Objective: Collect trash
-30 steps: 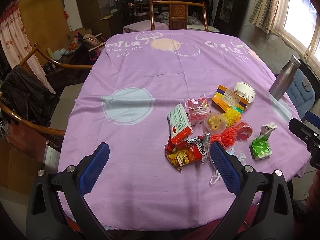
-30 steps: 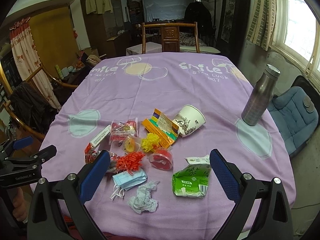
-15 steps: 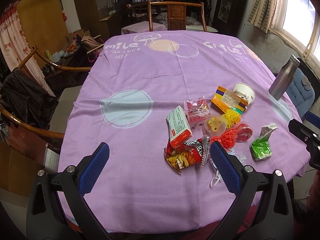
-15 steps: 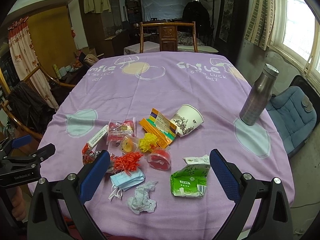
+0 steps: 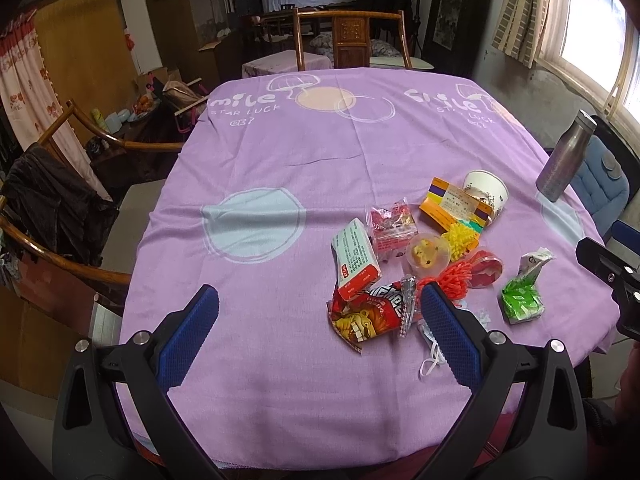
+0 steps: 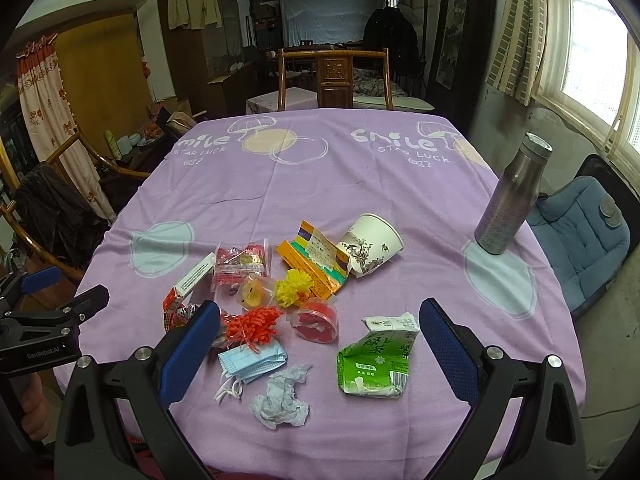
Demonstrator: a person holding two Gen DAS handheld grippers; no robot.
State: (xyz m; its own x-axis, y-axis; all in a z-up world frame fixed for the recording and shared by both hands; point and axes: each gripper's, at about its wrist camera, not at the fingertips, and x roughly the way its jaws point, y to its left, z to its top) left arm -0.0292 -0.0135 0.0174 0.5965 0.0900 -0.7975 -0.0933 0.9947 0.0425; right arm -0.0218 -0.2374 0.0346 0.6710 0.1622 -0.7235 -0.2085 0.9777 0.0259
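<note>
Both the right gripper [image 6: 320, 344] and the left gripper [image 5: 320, 328] were held wide apart, nothing gripped. Nearest lay a crumpled tissue [image 6: 282, 396], a face mask [image 6: 252, 362] and a green carton [image 6: 376, 364]; these would best be taken first, one at a time, pinched low. Beyond, "Smile STAR LUCK" was printed on the purple tablecloth [image 6: 340, 184]; "GenRobot.AI" was read on the left tool.

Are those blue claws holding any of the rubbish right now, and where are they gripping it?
Nothing is held. The left gripper and right gripper are both wide open above the purple tablecloth, with the trash lying loose.
</note>
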